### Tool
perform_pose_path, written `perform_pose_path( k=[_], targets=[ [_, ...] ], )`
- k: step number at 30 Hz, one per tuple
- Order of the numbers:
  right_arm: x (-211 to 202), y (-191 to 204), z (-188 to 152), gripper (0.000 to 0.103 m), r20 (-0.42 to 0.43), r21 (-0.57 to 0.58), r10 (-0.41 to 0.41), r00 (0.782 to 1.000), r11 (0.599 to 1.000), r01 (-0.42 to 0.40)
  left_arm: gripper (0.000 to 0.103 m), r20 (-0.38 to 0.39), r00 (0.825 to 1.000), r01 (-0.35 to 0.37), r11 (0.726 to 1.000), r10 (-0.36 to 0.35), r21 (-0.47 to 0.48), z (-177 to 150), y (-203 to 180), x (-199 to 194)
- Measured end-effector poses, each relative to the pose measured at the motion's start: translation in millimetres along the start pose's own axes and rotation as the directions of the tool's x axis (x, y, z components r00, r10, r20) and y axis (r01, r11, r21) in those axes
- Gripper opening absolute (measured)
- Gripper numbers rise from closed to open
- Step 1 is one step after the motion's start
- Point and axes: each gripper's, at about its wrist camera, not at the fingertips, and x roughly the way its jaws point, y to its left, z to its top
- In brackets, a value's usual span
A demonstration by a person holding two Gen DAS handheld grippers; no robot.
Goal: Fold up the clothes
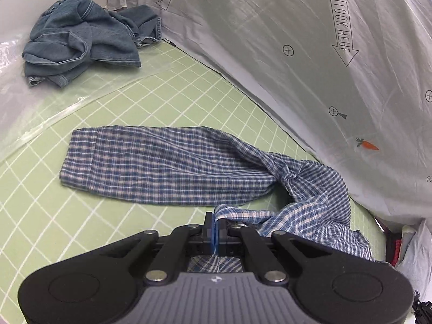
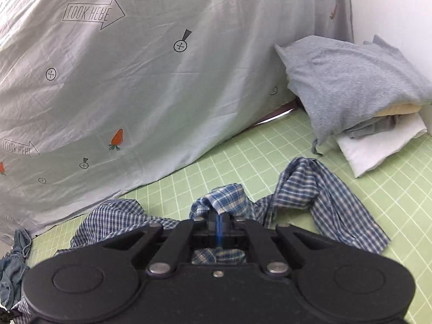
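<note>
Left wrist view: left gripper [image 1: 216,224] clenched on an edge of the checked shirt [image 1: 167,162], cloth pinched between the blue pads. Shirt on the green mat [image 1: 189,86], one sleeve stretched flat toward the crumpled jeans [image 1: 83,40] at the mat's far corner, the rest bunched and rising off the mat toward the gripper. Printed sheet [image 1: 297,54] hanging along the mat's far edge, right of the shirt.

Right wrist view: right gripper [image 2: 220,220] likewise clamped on a fold of the same shirt, fabric humped over the closed pads. Other sleeve twisted in a ridge on the mat, short of the folded stack [image 2: 356,94] at the mat's right end.

Step in hand, by the look of it: lifting the shirt by two points to spread it out, folding not yet begun. Next move probably calls for pulling both grips apart to take out the twist, then laying the body flat on open mat between jeans and stack.

Blue-and-white checks, thin, limp, heavily wrinkled.
</note>
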Motion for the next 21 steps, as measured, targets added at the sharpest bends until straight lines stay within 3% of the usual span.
perform_pose_path(
  k=[6,11,13,15,18,19,21],
  targets=[
    [-45.9,-22.9,-21.6,0.0,-0.012,0.001,-0.051,0.999,0.999,0.051,0.0,-0.019,0.997,-0.069,0.998,0.069,-0.01,-29.0,27.8,-27.4],
    [-33.6,-38.3,-64.9,0.001,-0.156,-0.011,-0.122,0.98,0.993,0.121,0.0,-0.123,0.977,-0.183,0.981,0.175,-0.057,-62.0,54.8,-15.3],
    [-22.5,-43.5,-79.5,0.001,-0.223,0.007,-0.134,0.966,0.99,0.139,0.002,-0.16,0.969,-0.199,0.978,0.187,-0.064,-69.6,58.8,-10.3],
    [-14.9,-42.3,-81.7,0.004,-0.246,0.001,-0.141,0.959,0.989,0.146,0.012,-0.15,0.969,-0.207,0.977,0.196,-0.058,-69.7,55.0,-11.1],
    [-9.9,-32.1,-69.7,0.027,-0.203,-0.032,-0.15,0.968,0.989,0.147,0.04,-0.076,0.975,-0.212,0.977,0.211,-0.003,-54.9,33.1,-14.0],
    [-8.2,-28.8,-65.6,0.045,-0.188,-0.042,-0.153,0.97,0.988,0.147,0.049,-0.048,0.975,-0.215,0.977,0.215,0.017,-48.8,24.9,-14.3],
    [-1.8,-17.4,-50.8,0.056,-0.138,-0.076,-0.157,0.978,0.986,0.147,0.059,0.006,0.977,-0.215,0.974,0.215,0.074,-32.1,1.8,-7.5]
  ],
)
